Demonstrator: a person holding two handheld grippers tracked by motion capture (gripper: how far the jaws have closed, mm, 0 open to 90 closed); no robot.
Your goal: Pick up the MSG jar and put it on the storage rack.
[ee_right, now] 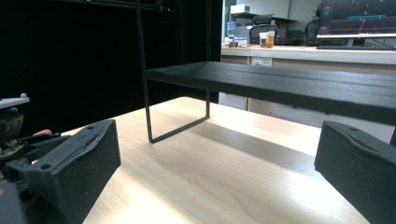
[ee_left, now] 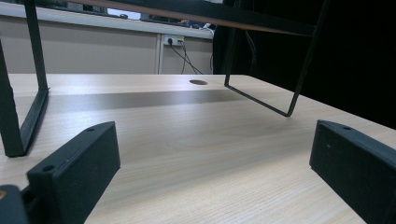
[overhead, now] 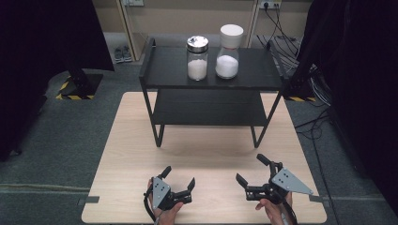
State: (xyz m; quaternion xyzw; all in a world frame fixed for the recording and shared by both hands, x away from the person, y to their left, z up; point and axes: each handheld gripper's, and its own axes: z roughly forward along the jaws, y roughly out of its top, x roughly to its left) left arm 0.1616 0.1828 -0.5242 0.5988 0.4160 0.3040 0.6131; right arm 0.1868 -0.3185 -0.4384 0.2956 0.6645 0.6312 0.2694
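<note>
Two glass jars of white powder stand on top of a black two-tier shelf [overhead: 164,70] at the back of the table. The left jar [overhead: 197,58] has a silver lid; the right jar [overhead: 228,52] has a white cap. My left gripper [overhead: 179,177] rests near the table's front edge, open and holding nothing. To its right my right gripper [overhead: 251,170] is also open and holds nothing. In the left gripper view both jaws flank bare wood [ee_left: 210,154]. The right gripper view has the shelf's lower tier [ee_right: 280,86] ahead.
The light wooden table [overhead: 126,140] has bare room between the shelf legs and the grippers. Grey carpet surrounds it. Cables [overhead: 286,42] lie on the floor at the back right, and a black stand base [overhead: 80,84] sits at the left.
</note>
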